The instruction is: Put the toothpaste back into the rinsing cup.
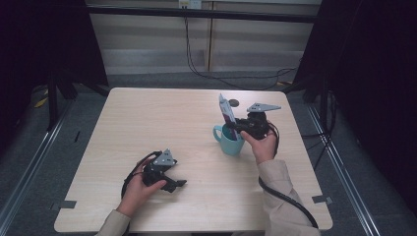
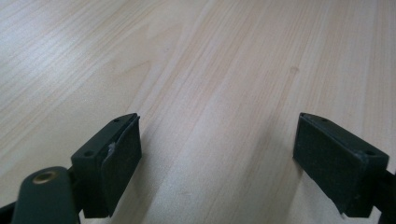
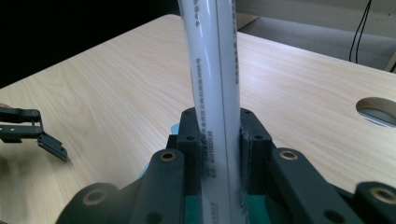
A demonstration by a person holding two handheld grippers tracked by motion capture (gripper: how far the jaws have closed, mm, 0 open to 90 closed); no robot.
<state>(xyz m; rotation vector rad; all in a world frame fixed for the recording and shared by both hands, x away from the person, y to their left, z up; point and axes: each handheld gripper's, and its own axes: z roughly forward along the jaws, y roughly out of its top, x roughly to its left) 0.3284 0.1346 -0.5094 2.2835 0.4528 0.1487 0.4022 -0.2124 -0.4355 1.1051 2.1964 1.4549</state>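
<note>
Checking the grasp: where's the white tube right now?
High view: the white tube stands right of the table's centre, lower end in the teal mug, clamped in the right gripper.

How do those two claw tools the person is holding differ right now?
The left gripper has its jaws apart with nothing between them; the right gripper is clamped on a white tube. The left gripper sits low over bare table; the right gripper is held above a teal mug, the tube standing up out of it. Both are black, hand-held, and carry a grey three-cornered plate.
</note>
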